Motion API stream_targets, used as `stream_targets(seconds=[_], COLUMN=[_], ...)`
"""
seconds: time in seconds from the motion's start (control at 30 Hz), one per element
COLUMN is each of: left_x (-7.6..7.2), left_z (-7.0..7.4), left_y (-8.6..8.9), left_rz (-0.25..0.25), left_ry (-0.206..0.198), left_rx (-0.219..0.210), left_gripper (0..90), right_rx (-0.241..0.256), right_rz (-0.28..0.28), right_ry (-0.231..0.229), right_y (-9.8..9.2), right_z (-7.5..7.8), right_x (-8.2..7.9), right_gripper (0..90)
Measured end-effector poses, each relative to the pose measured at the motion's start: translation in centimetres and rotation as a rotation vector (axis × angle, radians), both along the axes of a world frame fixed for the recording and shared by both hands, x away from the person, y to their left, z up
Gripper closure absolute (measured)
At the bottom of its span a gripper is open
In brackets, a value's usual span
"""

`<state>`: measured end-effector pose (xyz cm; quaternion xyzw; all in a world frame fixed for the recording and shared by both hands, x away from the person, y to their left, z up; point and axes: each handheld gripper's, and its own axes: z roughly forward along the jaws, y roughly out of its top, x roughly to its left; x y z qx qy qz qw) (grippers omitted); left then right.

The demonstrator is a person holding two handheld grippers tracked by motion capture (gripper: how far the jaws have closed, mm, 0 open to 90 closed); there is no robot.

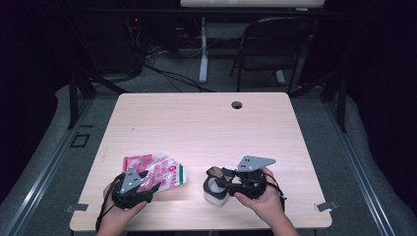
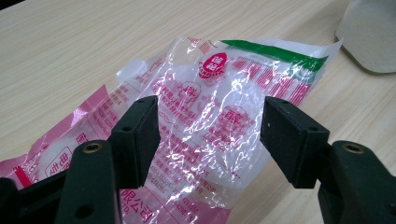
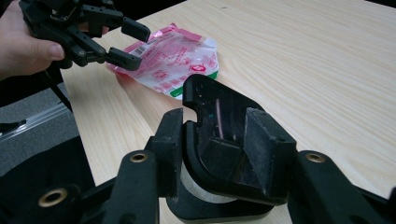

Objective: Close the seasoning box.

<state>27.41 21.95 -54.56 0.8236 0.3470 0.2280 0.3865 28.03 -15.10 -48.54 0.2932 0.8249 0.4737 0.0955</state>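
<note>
A pink plastic bag [image 2: 205,126] lies under the left gripper [image 2: 210,140], jaws wide apart. The right gripper [image 3: 212,149] is clamped on what seems a black tape dispenser [image 3: 224,140].

A black folding chair [image 1: 275,46] stands beyond the wooden table [image 1: 206,118] on grey floor.

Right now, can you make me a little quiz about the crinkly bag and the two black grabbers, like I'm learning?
1. True or false: the left gripper is squeezing the pink and clear plastic bag.
2. What does the right gripper hold? A) a black dispenser with a white roll B) a spoon C) a cup
3. Fill in: the bag's end nearest the right gripper has a ____ stripe.

Key
1. False. Its jaws stand open over the bag.
2. A. The jaws are shut on the black dispenser.
3. Green.
</note>
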Motion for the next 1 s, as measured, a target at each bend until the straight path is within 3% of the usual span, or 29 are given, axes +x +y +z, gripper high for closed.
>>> stream_targets(seconds=[0.87,1.0], left_x=[0.0,0.0], left_z=[0.1,0.0], left_y=[0.2,0.2], left_rz=[0.006,0.009], left_ry=[-0.004,-0.001], left_rx=[0.003,0.000], left_gripper=[37.3,37.4], right_rx=[-0.034,-0.018], right_rz=[0.035,0.038], right_ry=[0.019,0.017], right_y=[0.9,1.1], right_z=[-0.6,-0.6], right_x=[-0.1,-0.2], right_gripper=[53.1,50.3])
